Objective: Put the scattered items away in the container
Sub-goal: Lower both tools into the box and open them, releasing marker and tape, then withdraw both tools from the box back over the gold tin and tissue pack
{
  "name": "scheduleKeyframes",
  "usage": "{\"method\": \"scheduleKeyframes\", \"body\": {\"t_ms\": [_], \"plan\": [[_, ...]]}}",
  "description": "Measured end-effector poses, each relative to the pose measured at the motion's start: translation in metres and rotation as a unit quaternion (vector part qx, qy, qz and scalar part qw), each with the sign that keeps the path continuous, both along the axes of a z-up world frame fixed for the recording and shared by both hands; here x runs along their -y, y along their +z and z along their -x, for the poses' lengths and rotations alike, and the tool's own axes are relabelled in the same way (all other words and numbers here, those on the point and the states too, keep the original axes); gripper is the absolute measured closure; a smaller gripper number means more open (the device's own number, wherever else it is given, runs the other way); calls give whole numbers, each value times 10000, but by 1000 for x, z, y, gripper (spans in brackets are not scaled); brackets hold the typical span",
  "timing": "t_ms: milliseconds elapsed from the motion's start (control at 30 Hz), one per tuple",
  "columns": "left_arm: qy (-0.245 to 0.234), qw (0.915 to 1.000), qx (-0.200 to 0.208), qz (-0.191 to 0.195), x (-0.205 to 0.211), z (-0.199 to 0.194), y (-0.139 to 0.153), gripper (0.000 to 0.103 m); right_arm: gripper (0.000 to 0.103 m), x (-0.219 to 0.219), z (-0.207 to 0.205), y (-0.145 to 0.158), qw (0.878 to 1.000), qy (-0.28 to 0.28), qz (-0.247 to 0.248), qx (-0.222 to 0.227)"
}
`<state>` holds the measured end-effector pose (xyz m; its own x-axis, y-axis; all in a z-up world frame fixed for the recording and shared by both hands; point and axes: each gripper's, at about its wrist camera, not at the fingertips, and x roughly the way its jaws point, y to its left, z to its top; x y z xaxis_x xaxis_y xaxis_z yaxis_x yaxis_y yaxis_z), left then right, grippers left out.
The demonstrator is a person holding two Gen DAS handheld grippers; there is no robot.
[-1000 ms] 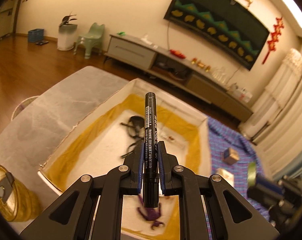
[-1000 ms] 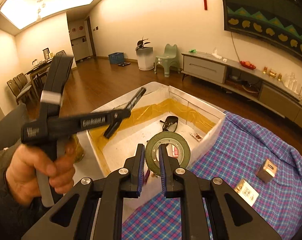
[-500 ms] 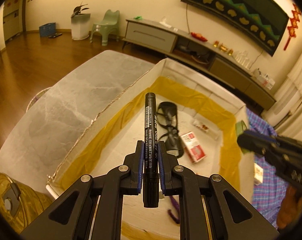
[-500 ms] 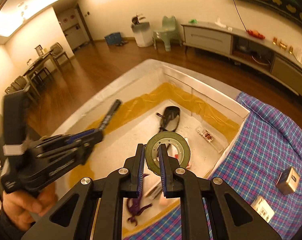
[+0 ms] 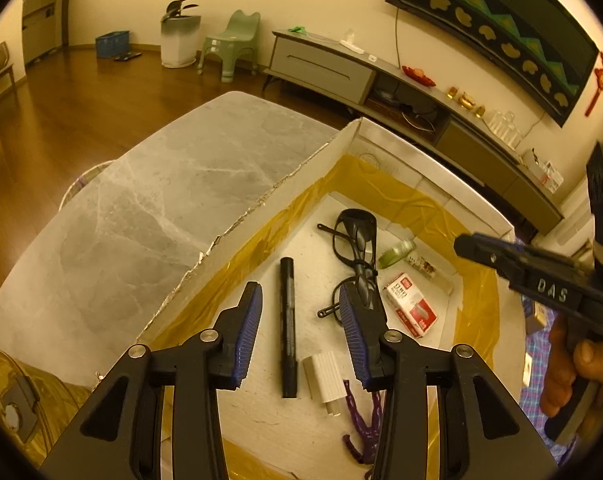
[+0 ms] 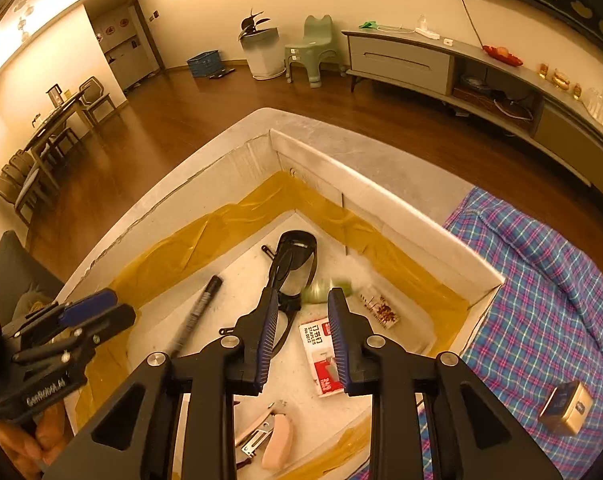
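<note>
white box (image 5: 441, 168) | marker (image 5: 287, 320) lies below left hand-held gripper (image 5: 299, 332) | jaws opening, nothing held

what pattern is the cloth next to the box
Blue and pink plaid. The cloth shows best in the right wrist view, beside the box.

In the lower centre of the frame the left gripper (image 5: 299, 334) is opening its jaws over the white box (image 5: 261, 204), the black marker (image 5: 288, 320) lying loose between them beside the glasses (image 5: 355, 248).

Glossy marble table (image 5: 141, 216), checked cloth (image 6: 541, 300)
</note>
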<state>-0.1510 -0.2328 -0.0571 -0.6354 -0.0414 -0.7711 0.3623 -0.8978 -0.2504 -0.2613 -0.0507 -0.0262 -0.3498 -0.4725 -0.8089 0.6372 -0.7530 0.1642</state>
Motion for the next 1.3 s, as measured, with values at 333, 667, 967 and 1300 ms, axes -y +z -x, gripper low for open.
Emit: {"method": "scheduleKeyframes", "body": {"t_ms": [333, 667, 967, 1300], "plan": [[-64, 9999, -115, 39, -15, 0, 14, 60, 72, -22, -15, -3, 9997, 49, 199, 141], [-48, 9993, -373, 71, -29, -4, 35, 60, 72, -41, -32, 11, 9974, 136, 596, 379], [-234, 9978, -608, 123, -42, -20, 49, 60, 72, -44, -75, 48, 9950, 191, 888, 407], [-484, 9941, -965, 57, -64, -50, 64, 59, 69, -54, -135, 95, 9946, 121, 1030, 45]]}}
